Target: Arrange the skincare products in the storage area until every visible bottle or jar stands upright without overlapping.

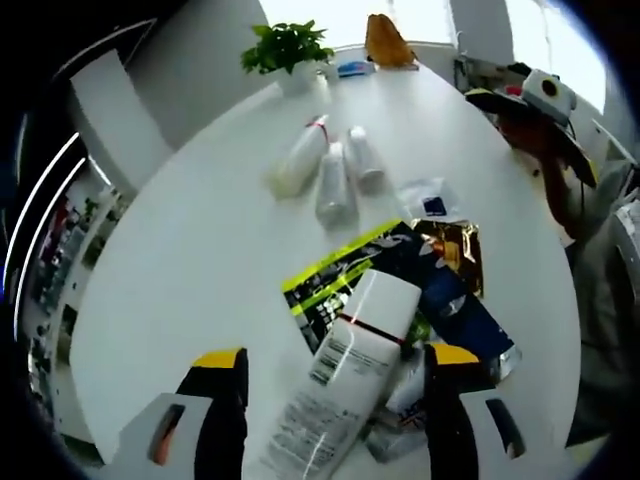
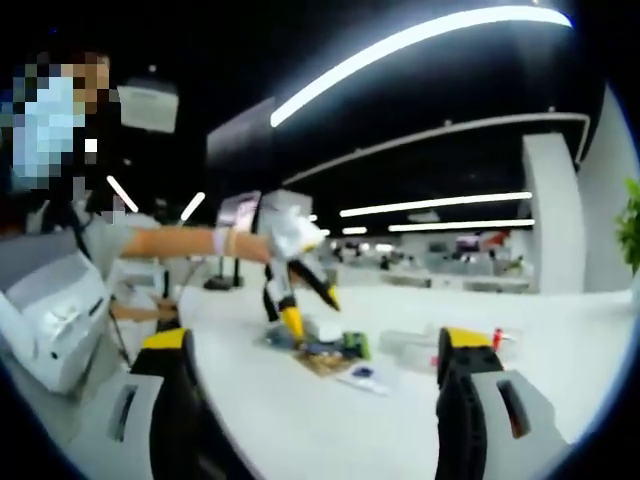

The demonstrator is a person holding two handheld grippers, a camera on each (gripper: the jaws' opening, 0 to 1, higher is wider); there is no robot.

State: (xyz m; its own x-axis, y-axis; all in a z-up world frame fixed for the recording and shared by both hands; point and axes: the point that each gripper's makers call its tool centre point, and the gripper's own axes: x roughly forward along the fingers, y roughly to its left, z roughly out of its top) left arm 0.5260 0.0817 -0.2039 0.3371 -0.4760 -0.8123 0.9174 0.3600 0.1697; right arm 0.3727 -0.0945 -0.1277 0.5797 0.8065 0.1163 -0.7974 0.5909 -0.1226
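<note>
A white bottle (image 1: 352, 372) with a printed label and a thin red band lies on its side between the jaws of my left gripper (image 1: 337, 358). The jaws are open, with a gap on each side of it. It rests on a pile of flat packets: black and yellow-green (image 1: 345, 268), gold (image 1: 455, 250), blue (image 1: 462, 312). Further off, three pale bottles (image 1: 332, 185) lie side by side on the white table (image 1: 200, 260). My right gripper (image 2: 315, 338) is open and holds nothing; it is raised off the table's edge. From there, the left gripper (image 2: 305, 305) hangs over the pile (image 2: 330, 357).
A potted plant (image 1: 287, 48), an orange object (image 1: 388, 42) and a small blue item (image 1: 355, 68) stand at the table's far edge. A small white sachet (image 1: 428, 203) lies by the packets. A person's arm (image 2: 175, 243) reaches over the table. A white machine (image 2: 50, 315) sits beside it.
</note>
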